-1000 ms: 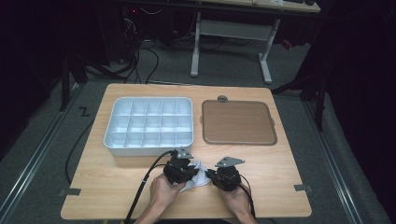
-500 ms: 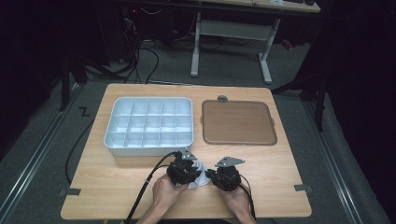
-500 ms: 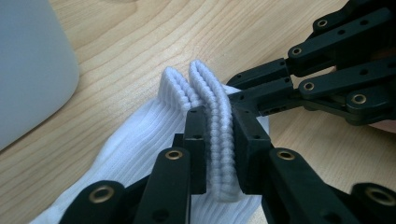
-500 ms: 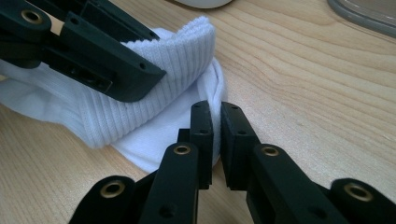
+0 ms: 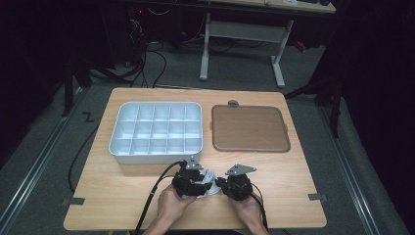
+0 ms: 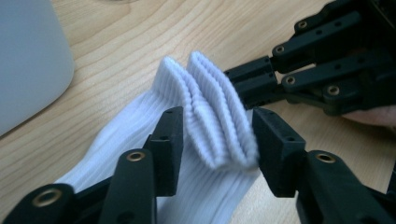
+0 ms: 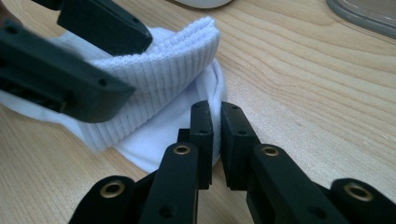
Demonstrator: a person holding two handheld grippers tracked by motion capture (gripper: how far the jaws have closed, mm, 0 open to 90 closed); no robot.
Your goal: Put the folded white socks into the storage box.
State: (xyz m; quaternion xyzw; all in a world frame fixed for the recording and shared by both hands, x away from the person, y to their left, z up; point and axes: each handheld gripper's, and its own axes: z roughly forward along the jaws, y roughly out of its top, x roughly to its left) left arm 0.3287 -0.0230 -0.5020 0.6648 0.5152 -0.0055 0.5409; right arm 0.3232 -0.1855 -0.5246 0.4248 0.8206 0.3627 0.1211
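Note:
A white ribbed sock (image 5: 209,176) lies on the wooden table (image 5: 122,196) near its front edge, between my two grippers. My left gripper (image 6: 218,140) straddles the sock's (image 6: 219,116) folded cuff. Its jaws have just been opening, and the fold stands loosely between them. My right gripper (image 7: 215,135) is shut on a thin edge of the sock (image 7: 159,79), which shows as a white line between its pads. In the high view the left gripper (image 5: 201,182) and the right gripper (image 5: 221,185) point at each other, each held in a hand.
A white tray (image 5: 116,131) with several empty compartments stands behind the left gripper. A flat brown mat (image 5: 249,128) with a grey rim lies to the tray's right. Cables trail off the front edge. Dark floor and desk legs lie beyond the table.
Both hands stay at the table's front edge with the sock between them. The left gripper has shifted only slightly.

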